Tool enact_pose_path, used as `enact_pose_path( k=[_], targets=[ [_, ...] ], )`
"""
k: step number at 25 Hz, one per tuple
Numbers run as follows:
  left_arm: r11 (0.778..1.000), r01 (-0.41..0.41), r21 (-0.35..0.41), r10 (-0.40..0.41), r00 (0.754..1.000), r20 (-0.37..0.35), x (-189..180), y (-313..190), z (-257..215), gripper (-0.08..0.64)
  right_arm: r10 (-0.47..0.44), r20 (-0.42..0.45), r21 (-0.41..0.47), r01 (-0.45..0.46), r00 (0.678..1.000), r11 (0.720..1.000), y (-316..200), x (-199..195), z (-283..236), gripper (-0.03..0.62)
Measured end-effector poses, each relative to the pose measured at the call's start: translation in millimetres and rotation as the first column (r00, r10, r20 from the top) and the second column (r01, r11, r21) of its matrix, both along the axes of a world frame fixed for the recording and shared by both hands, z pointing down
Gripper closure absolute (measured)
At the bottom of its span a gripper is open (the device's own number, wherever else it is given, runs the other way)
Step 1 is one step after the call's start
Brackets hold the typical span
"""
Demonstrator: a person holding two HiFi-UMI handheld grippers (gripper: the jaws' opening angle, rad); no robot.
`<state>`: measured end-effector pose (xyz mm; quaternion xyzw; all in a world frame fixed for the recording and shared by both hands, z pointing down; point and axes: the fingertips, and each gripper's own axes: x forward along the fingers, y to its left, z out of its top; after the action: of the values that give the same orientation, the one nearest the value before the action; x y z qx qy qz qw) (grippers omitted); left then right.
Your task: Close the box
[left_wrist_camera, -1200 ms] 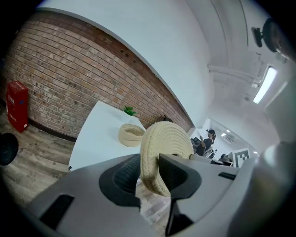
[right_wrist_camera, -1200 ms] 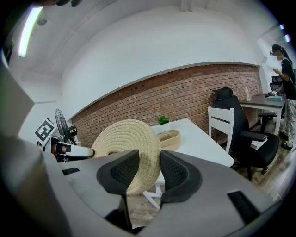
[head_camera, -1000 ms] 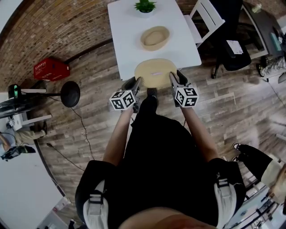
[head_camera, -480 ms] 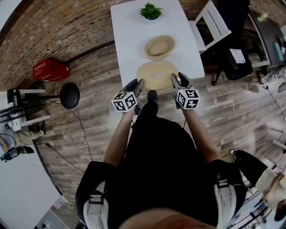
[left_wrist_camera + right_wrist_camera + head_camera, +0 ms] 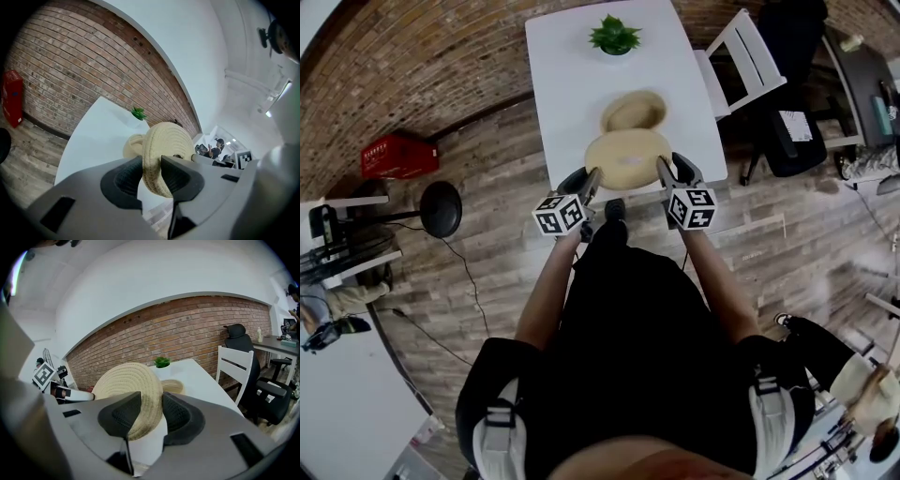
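Observation:
A round woven lid [image 5: 628,157] hangs flat over the near edge of the white table [image 5: 572,84], held from both sides. My left gripper [image 5: 592,180] is shut on its left rim [image 5: 157,161]. My right gripper [image 5: 662,171] is shut on its right rim [image 5: 140,404]. Just beyond the lid sits the open oval woven box [image 5: 633,110], partly covered by the lid in the head view. The box also peeks out behind the lid in the left gripper view [image 5: 132,144] and in the right gripper view [image 5: 172,386].
A small green plant [image 5: 615,36] in a white pot stands at the table's far end. A white chair [image 5: 741,58] and a black office chair [image 5: 243,350] stand to the right. A red box [image 5: 392,154] and a black stool [image 5: 441,206] are on the wooden floor at left.
Both grippers have carried the lid forward over the table, from the table's near edge up to the box. The lid now overlaps the box's near side.

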<state>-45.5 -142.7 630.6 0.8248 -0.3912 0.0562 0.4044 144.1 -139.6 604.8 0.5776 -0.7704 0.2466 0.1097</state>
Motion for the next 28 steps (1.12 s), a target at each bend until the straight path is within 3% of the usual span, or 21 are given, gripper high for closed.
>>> enact_pose_path(
  k=[14,28],
  targets=[
    [0.997,-0.061,-0.039,0.061,0.998,-0.003,16,-57,18,0.430,0.070,-0.015,-0.012,-0.070,0.997,0.997,-55,15,12,0.462],
    [0.998,-0.051,-0.033,0.051,0.999,-0.014,12,-75,16,0.430,0.051,-0.024,0.001,-0.051,0.998,0.999,-78,10,7,0.462]
  ],
)
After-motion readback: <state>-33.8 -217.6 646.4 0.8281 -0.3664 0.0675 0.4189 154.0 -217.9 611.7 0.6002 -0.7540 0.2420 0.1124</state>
